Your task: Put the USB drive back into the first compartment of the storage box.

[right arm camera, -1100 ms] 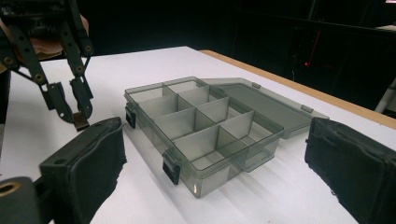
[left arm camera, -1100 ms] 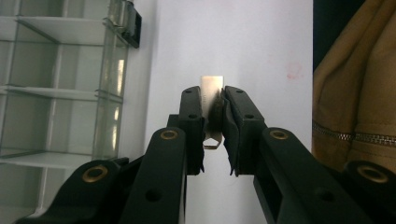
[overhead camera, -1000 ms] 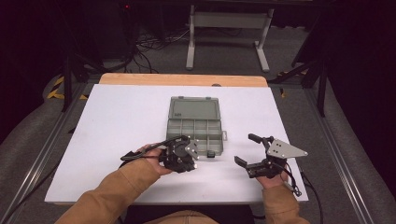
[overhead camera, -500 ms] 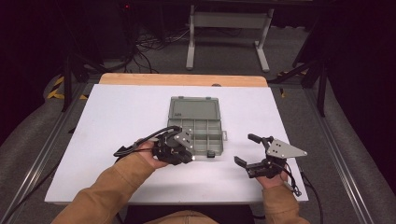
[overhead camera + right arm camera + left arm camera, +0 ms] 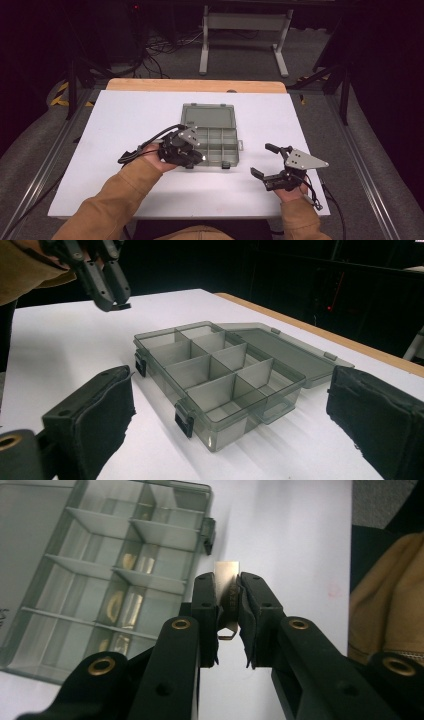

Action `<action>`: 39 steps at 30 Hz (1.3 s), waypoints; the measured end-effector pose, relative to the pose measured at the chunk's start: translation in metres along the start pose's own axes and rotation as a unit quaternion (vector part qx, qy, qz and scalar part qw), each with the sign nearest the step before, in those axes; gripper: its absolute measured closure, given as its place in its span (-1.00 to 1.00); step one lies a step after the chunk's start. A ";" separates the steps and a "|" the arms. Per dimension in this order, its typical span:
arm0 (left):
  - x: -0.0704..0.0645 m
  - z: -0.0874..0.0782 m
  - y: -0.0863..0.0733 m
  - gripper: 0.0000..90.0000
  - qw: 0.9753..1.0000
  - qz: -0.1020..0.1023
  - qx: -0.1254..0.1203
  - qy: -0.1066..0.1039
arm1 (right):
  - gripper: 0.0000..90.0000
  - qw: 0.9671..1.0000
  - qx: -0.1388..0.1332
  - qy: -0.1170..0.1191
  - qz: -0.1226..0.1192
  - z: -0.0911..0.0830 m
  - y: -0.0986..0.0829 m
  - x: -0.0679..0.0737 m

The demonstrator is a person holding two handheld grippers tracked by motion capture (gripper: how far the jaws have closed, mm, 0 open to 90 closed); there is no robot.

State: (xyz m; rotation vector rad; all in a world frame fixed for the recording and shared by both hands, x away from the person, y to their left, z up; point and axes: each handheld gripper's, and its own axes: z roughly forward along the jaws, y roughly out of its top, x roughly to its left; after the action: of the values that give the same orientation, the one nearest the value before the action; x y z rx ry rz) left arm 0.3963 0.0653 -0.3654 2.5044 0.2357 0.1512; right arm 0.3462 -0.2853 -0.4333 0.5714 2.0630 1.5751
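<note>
Left gripper [image 5: 196, 152] is clamped on a small flat metal piece [image 5: 227, 587], a thin silvery strip with a bent hooked end, pinched upright between the pads. It hovers over the near-left corner of the compartment box in the high view. Right gripper [image 5: 267, 164] rests low at the table's near right with its jaws wide apart and nothing between them; the box sits ahead of and between its pads in its own view.

White table [image 5: 125, 125] lies under both grippers, bare apart from the box.

Compartment box [image 5: 217, 142], grey translucent plastic, lies just beyond and to the side of the left gripper and well ahead-left of the right one. Its lid [image 5: 208, 116] is flipped open flat on the far side. Dividers split it into small cells; from the right gripper view the cells look empty, while the left gripper view shows faint yellowish shapes in a few cells, too blurred to name. Two dark latches [image 5: 183, 418] sit on the box's near wall.

Step, judged: carrying the metal piece to or from a cell, direction unclear. If placing, next move needs the left gripper centred over one cell, lowered between dividers, then released. The right gripper looks ready to steady the box.
</note>
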 end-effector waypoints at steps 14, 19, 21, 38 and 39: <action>0.031 0.000 -0.009 0.74 0.997 -0.069 -0.010 0.037 | -0.88 1.000 0.000 0.001 -0.001 0.000 0.000 0.000; 0.043 0.001 -0.013 0.74 0.994 -0.094 -0.014 0.052 | -0.88 1.000 0.001 0.002 0.000 0.001 0.000 0.000; 0.046 0.002 -0.014 0.74 0.993 -0.103 -0.014 0.055 | -0.88 1.000 0.001 0.002 0.001 0.001 0.000 0.000; 0.074 0.016 -0.022 0.74 0.985 -0.151 -0.005 0.077 | -0.88 1.000 0.000 0.003 0.002 0.000 -0.001 0.000; 0.075 0.017 -0.023 0.74 0.985 -0.154 -0.005 0.077 | -0.88 1.000 0.000 0.003 0.002 0.001 -0.001 0.000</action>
State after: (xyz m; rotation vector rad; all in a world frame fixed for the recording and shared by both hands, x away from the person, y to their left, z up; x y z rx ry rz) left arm 0.4695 0.0890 -0.3889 2.4126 0.6783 0.2177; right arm 0.3468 -0.2853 -0.4339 0.5728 2.0678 1.5808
